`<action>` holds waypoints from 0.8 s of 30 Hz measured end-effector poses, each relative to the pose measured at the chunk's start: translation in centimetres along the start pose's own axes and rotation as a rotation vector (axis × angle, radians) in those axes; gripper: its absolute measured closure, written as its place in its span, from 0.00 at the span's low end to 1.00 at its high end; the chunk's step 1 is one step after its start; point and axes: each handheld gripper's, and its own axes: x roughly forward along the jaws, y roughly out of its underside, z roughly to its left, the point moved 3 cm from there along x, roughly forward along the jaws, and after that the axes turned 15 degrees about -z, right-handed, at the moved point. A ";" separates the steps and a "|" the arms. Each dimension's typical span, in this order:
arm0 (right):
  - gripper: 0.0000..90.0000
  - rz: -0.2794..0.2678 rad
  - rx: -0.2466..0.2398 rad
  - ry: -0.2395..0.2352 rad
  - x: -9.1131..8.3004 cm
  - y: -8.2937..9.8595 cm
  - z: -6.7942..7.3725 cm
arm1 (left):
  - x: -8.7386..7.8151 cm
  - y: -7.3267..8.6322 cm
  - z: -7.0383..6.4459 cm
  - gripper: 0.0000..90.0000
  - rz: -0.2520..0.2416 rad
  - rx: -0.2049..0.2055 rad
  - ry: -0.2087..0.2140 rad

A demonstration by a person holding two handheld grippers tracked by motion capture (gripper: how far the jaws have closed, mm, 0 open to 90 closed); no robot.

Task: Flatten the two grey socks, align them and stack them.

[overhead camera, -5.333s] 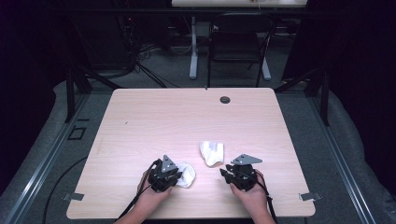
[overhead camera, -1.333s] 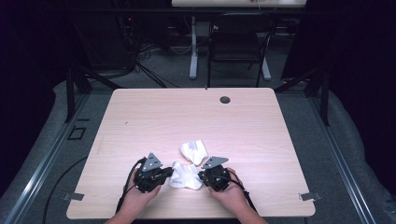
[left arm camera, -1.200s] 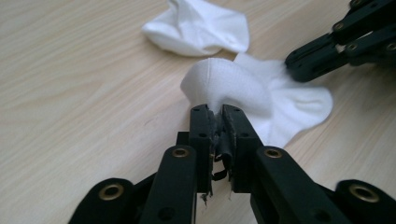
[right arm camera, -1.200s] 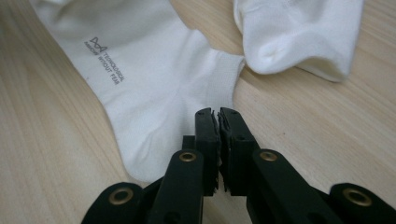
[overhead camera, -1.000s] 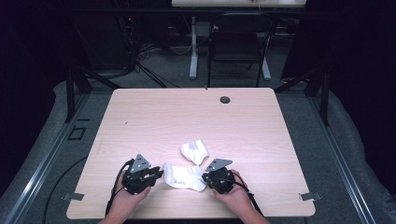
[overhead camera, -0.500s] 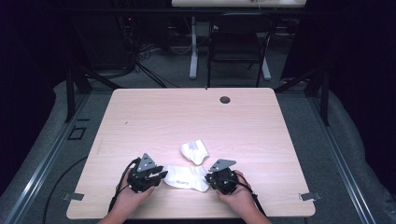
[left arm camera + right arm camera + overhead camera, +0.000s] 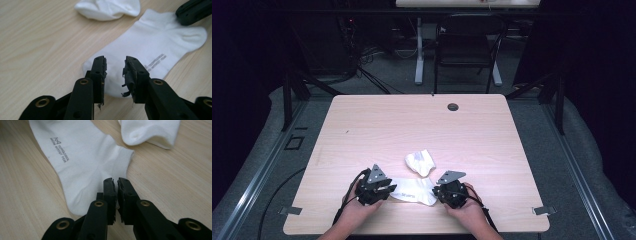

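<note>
White flat sock (image 7: 413, 189) lies on our worktop (image 7: 377, 127) between both tools. Our left gripper (image 7: 114, 71) has jaws spread over its toe end. Our right gripper (image 7: 116, 187) has jaws pinching its cuff edge. Beyond them sits a crumpled sock (image 7: 420, 162).

Black chair (image 7: 468, 47) behind table (image 7: 377, 125); round grommet (image 7: 453, 107) near table's far edge.
</note>
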 end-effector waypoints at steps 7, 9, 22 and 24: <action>0.95 -0.001 0.011 0.004 -0.6 0.4 -0.3 | 0.4 1.0 -0.3 0.67 0.026 0.015 0.033; 0.95 0.004 0.005 0.004 -0.7 0.4 -0.4 | 0.5 1.1 -0.6 0.67 0.032 0.025 0.033; 0.95 -0.005 -0.015 0.009 -1.3 0.9 -0.3 | -0.2 2.0 -1.5 0.67 0.017 0.003 0.041; 0.95 -0.001 -0.013 0.009 -1.4 0.9 -0.3 | -0.3 2.1 -1.7 0.67 0.019 0.006 0.045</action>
